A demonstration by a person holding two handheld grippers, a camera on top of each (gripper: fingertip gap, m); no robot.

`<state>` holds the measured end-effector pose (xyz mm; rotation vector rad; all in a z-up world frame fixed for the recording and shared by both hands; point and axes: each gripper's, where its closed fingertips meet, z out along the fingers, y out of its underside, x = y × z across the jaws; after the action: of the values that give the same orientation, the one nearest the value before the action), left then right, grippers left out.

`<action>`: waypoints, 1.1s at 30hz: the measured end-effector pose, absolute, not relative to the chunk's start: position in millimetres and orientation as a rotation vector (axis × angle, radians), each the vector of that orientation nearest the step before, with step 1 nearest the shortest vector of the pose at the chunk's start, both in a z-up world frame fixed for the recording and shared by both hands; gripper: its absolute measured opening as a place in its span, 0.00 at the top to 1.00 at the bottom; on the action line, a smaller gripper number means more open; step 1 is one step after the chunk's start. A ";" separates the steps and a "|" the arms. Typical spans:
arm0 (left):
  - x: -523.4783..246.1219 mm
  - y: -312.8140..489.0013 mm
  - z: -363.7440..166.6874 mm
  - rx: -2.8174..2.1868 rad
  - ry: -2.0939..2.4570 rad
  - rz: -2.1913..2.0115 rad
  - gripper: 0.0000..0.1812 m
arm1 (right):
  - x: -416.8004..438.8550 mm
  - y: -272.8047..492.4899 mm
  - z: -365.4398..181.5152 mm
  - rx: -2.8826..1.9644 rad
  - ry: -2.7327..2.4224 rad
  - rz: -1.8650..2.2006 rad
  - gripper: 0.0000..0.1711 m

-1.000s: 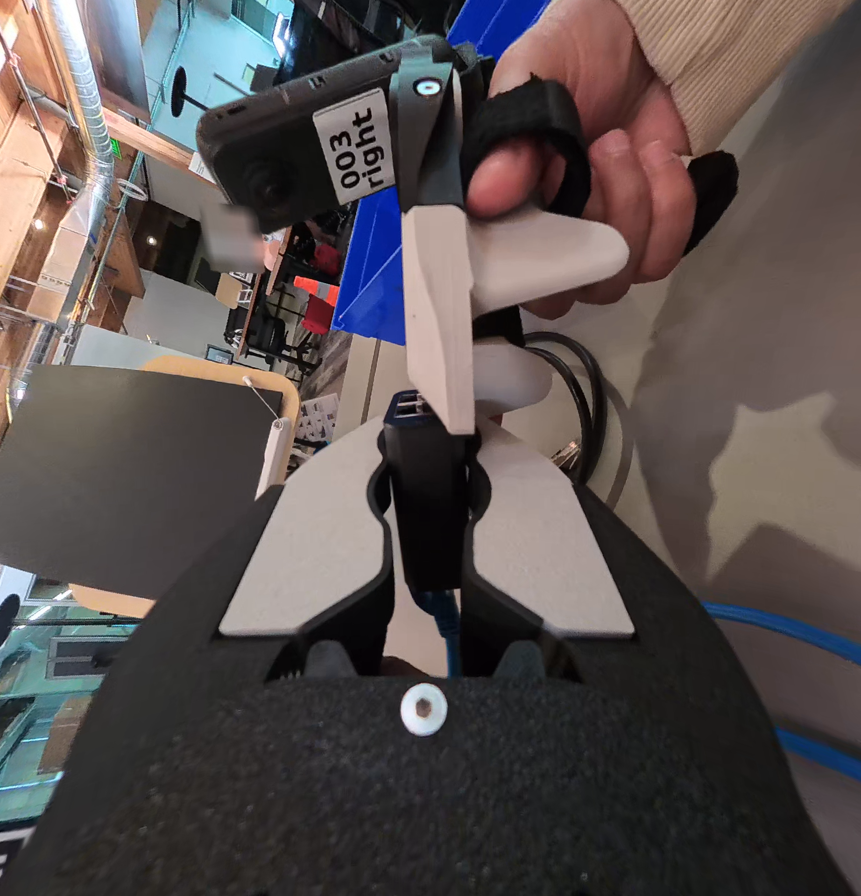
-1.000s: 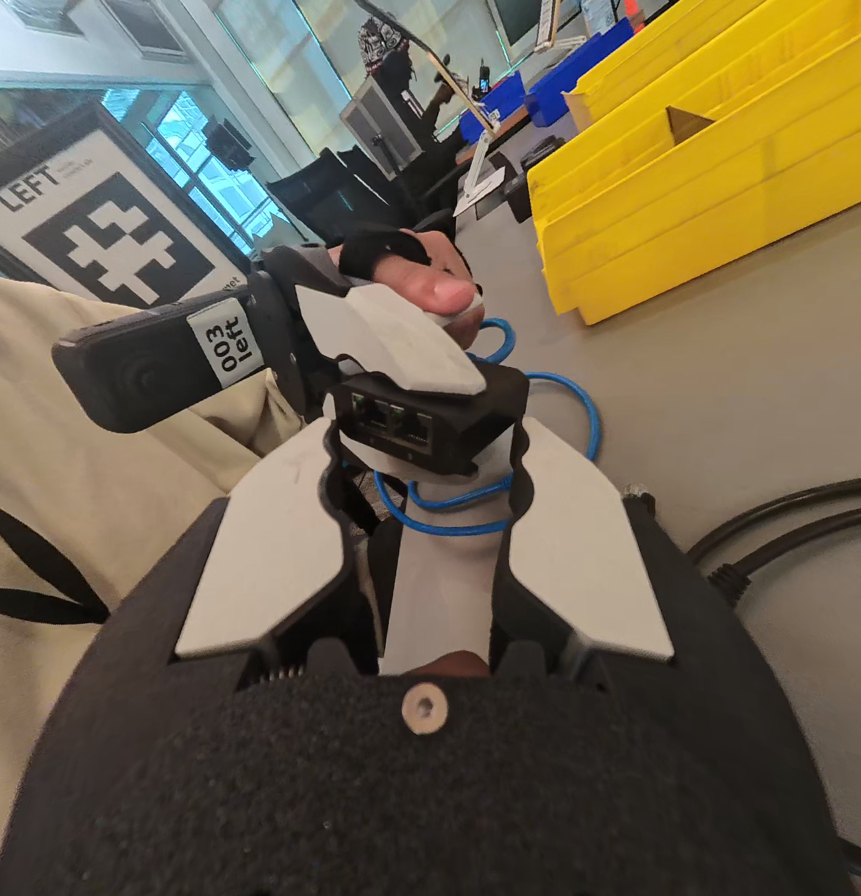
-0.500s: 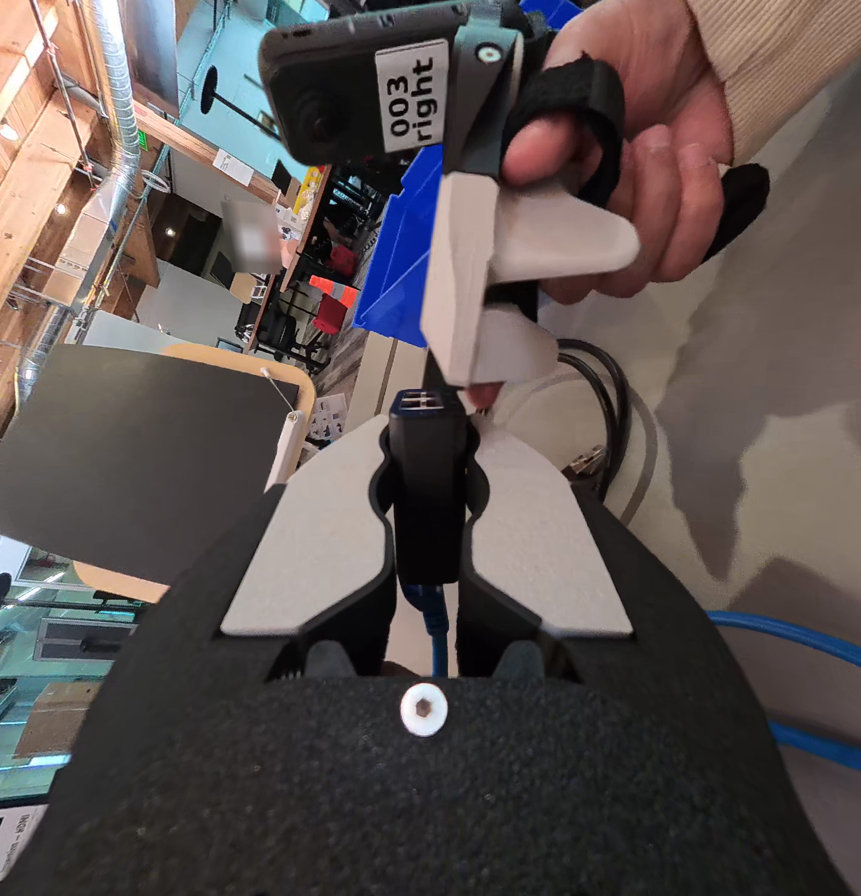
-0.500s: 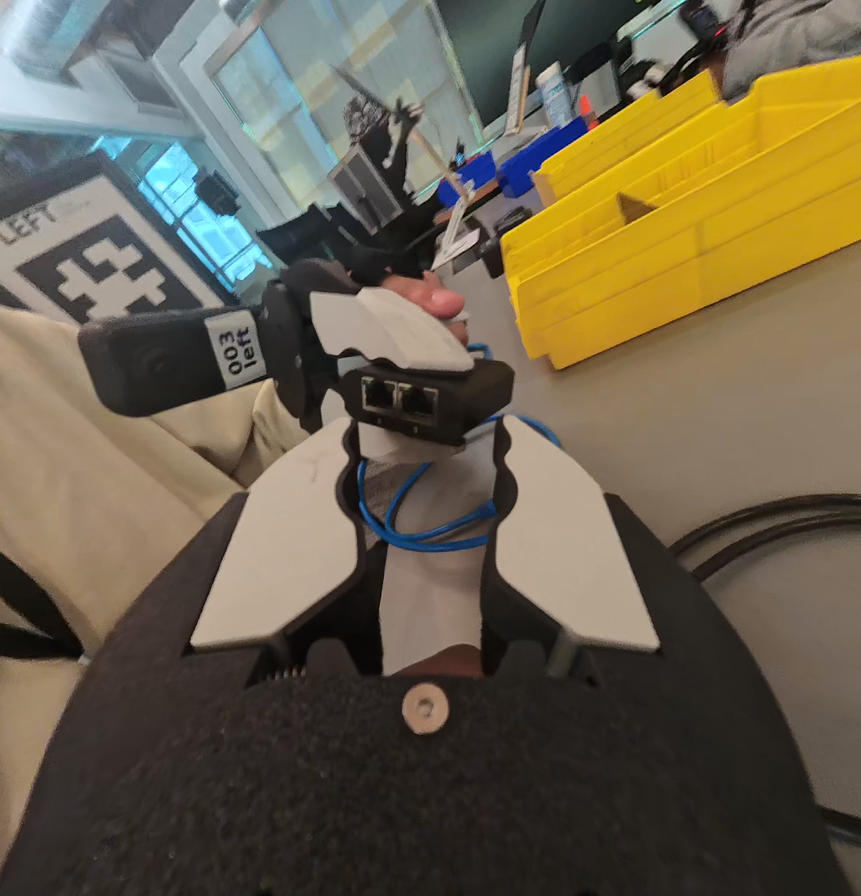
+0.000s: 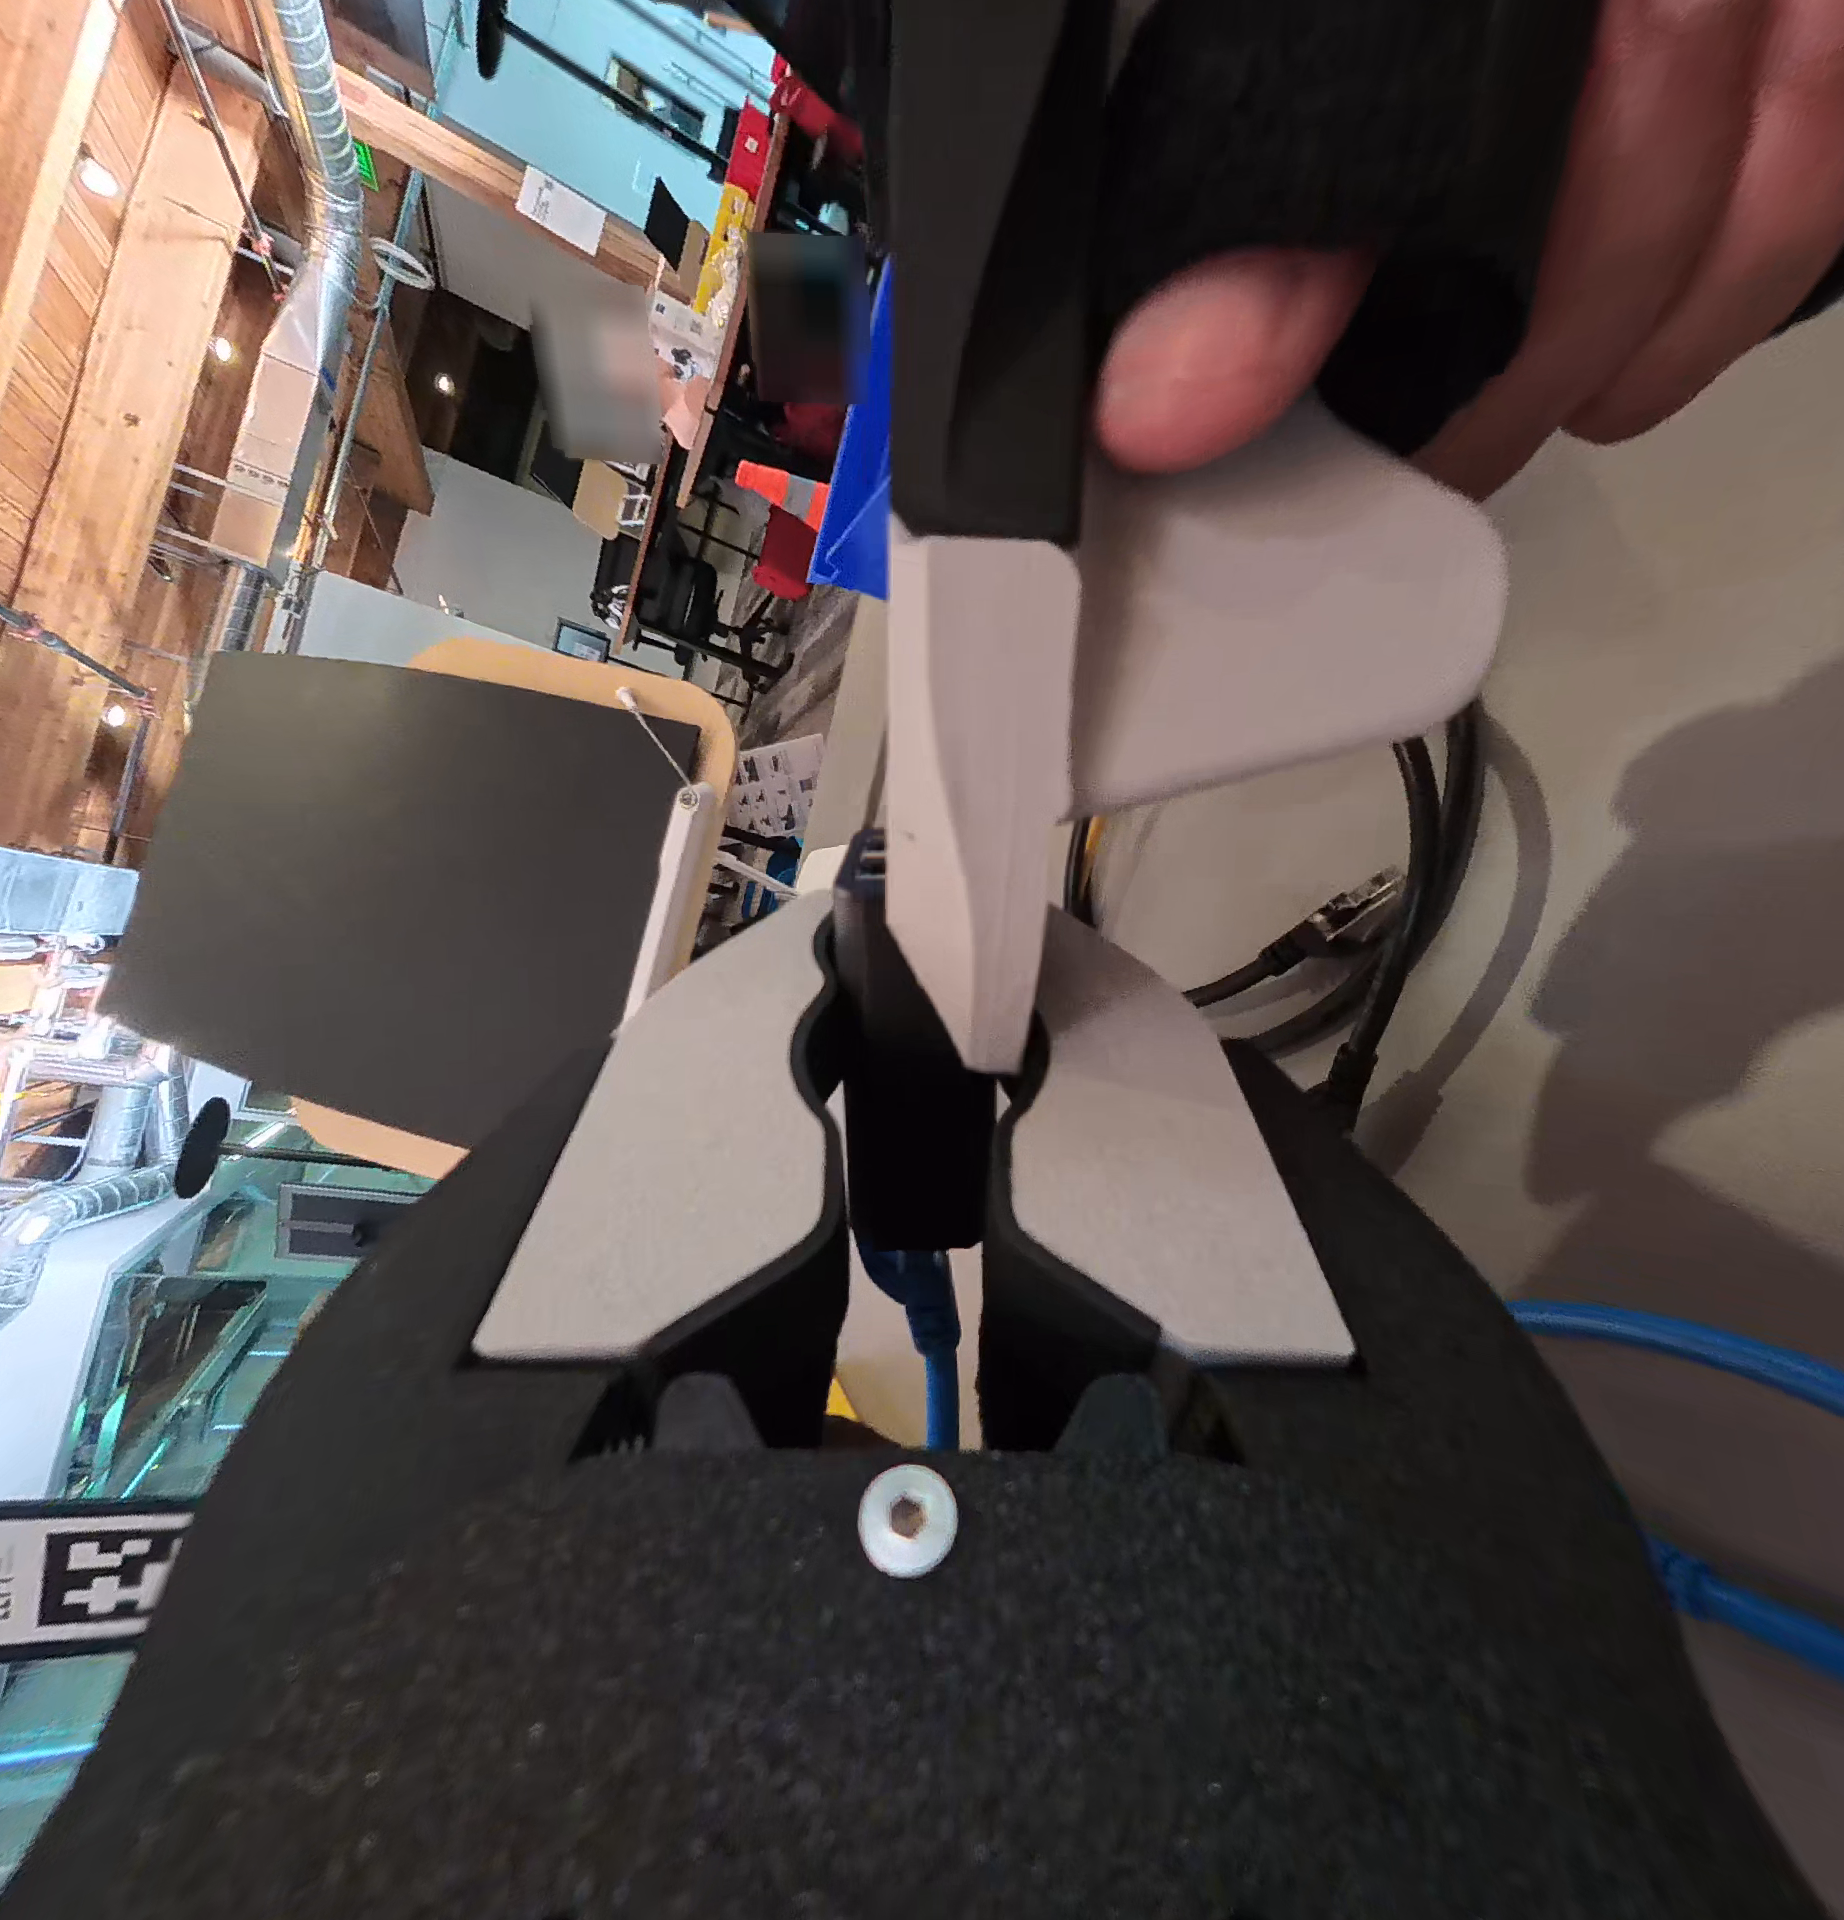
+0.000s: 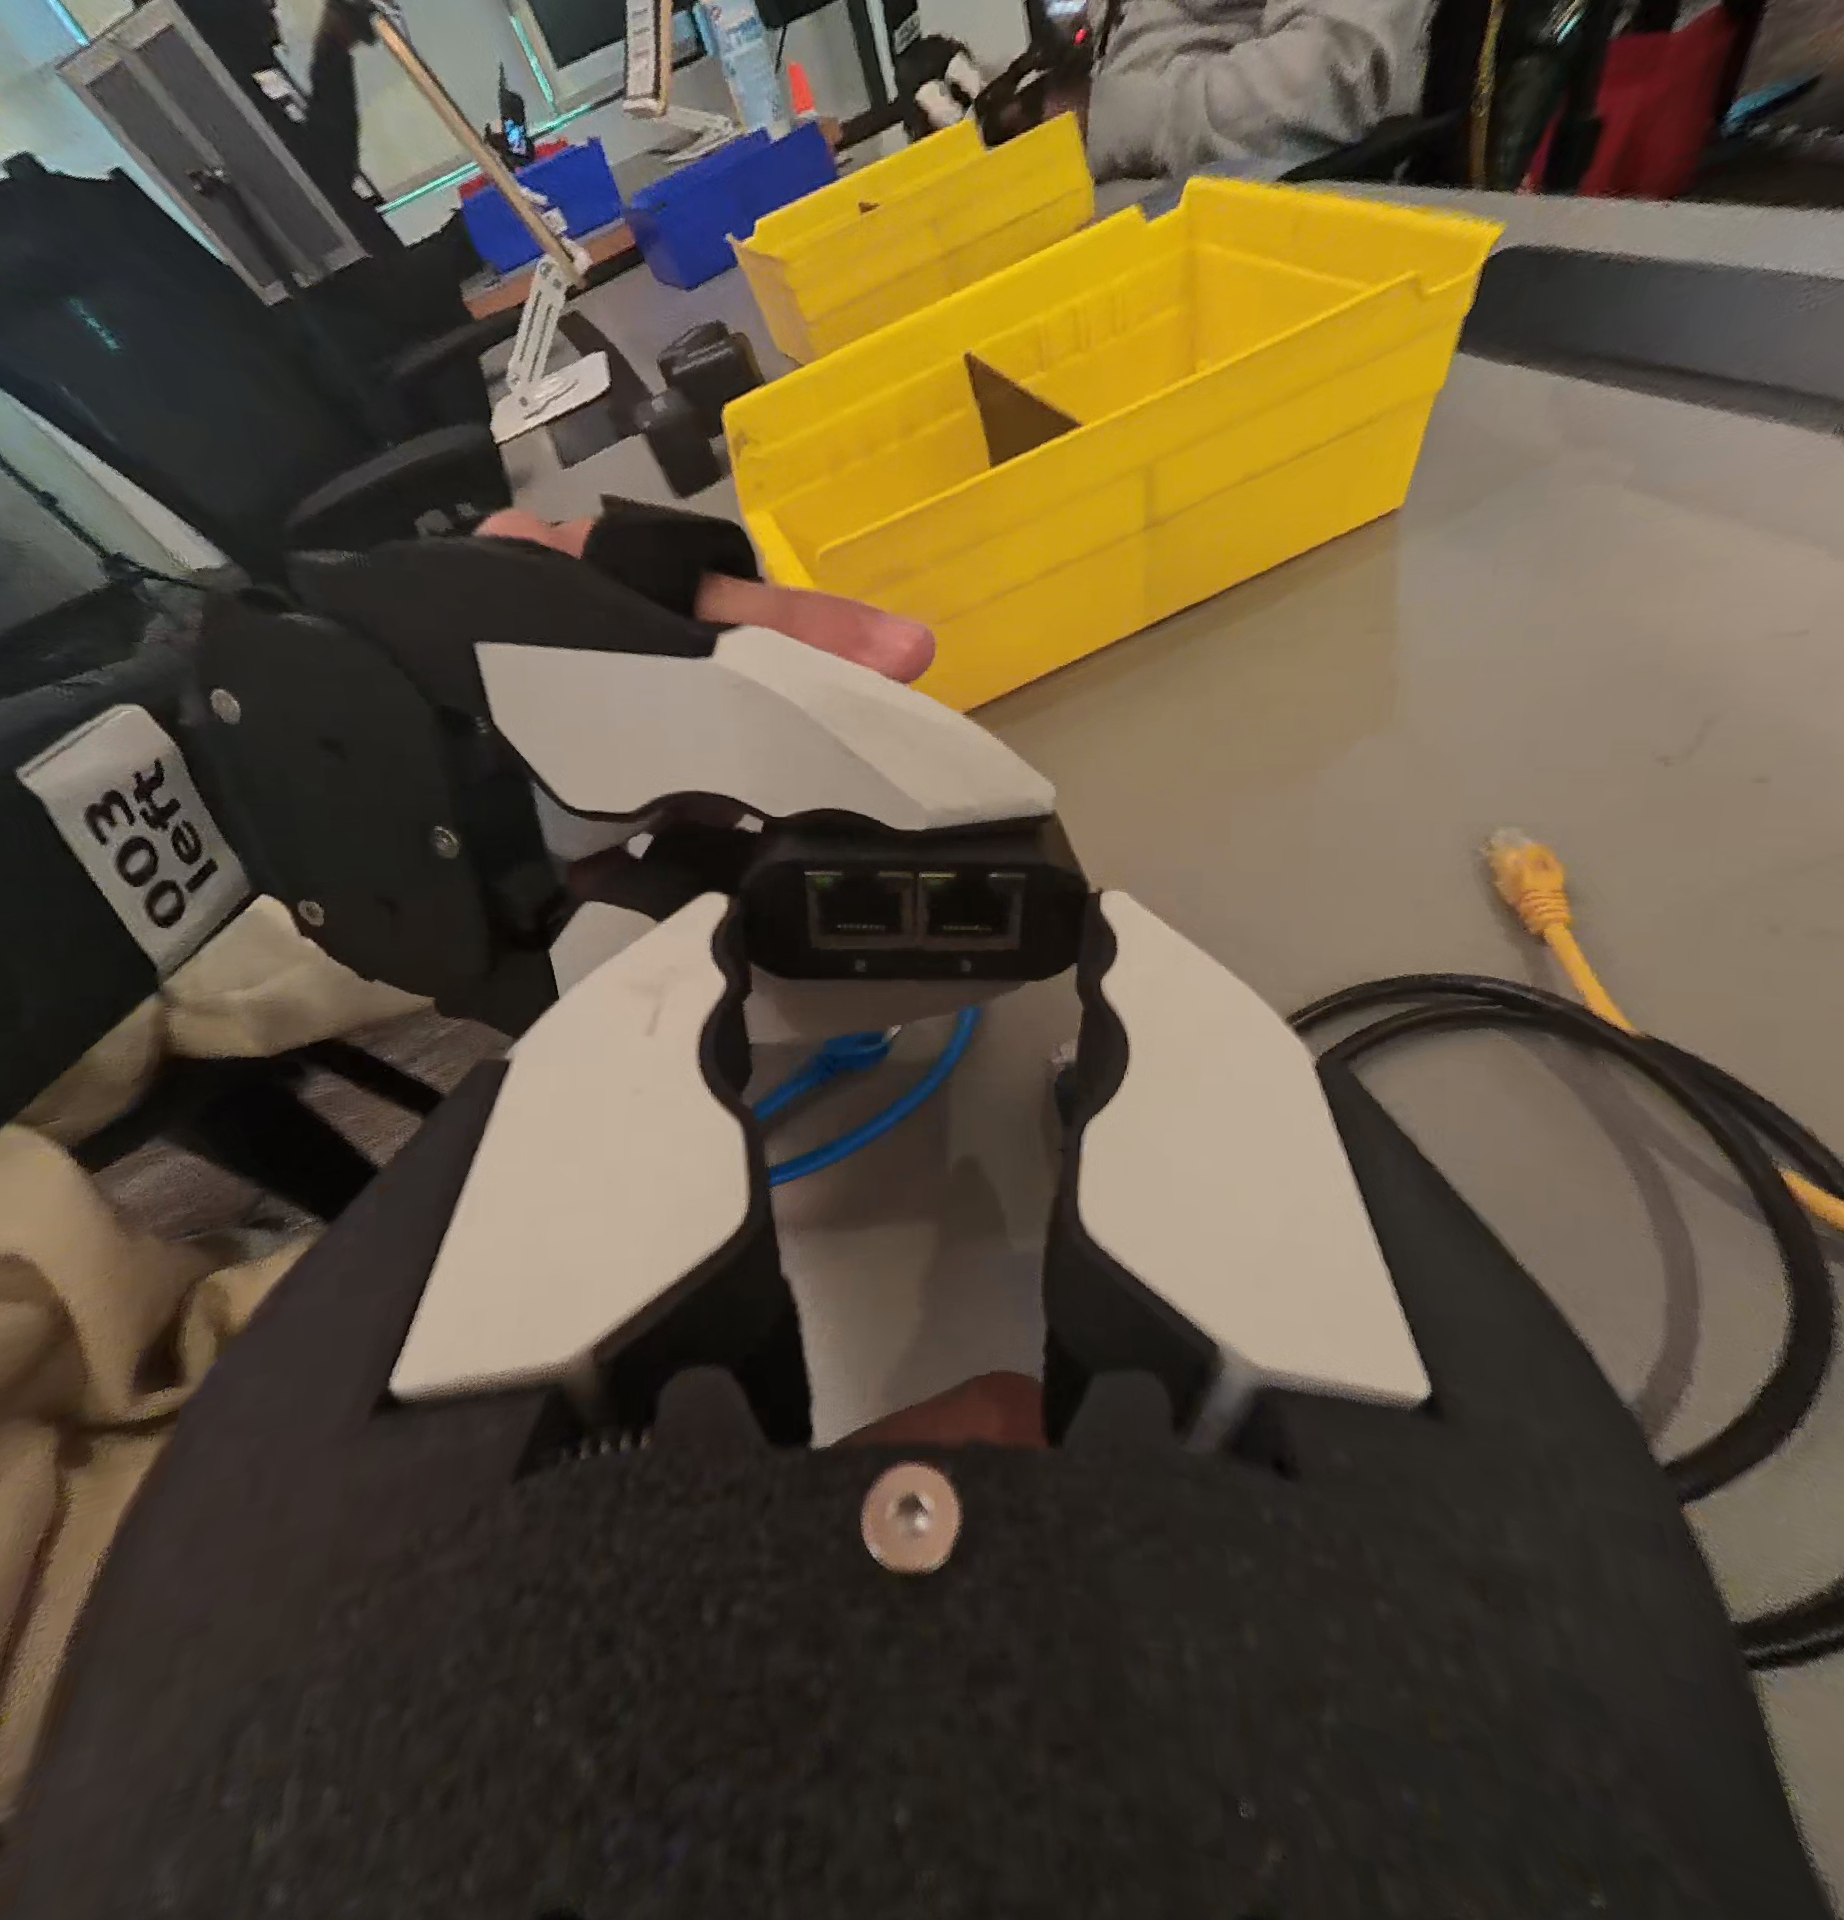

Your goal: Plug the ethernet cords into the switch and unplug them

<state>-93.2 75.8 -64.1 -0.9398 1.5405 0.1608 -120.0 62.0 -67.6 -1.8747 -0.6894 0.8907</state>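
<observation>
Claws number two. The left claw (image 5: 913,1049) is pinching the black switch (image 6: 913,920) by its flat faces, holding it above the grey desk (image 6: 1520,748). The right claw (image 6: 910,982) is standing spread, its two fingers flanking the switch's ends; whether they are touching it is unclear. Two empty ports are facing the right wrist camera. One blue cord (image 5: 926,1340) is sitting plugged into the switch's rear. One yellow cord (image 6: 1541,899) is lying loose on the desk beside one coiled black cable (image 6: 1676,1081). Two yellow bins (image 6: 1105,488) are standing beyond.
</observation>
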 end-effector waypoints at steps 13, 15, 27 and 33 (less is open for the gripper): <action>-96.5 77.4 -65.6 -0.958 1.529 0.163 0.85 | -115.7 73.0 -71.4 -1.899 -0.617 0.796 0.65; -96.6 78.7 -68.0 -0.980 1.543 0.163 0.86 | -115.4 73.5 -74.2 -1.919 -0.595 0.800 0.65; -178.4 107.9 -67.6 -1.296 1.251 0.137 0.87 | -30.4 43.1 -118.5 -2.243 -0.722 0.756 0.65; -196.5 92.3 -82.7 -1.357 1.181 0.114 0.87 | -15.5 19.0 -152.6 -2.202 -1.200 0.293 0.74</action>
<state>-196.5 92.3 -82.7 -1.3574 1.1811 0.1135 -15.5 19.0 -152.6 -2.2022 -1.1997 0.2932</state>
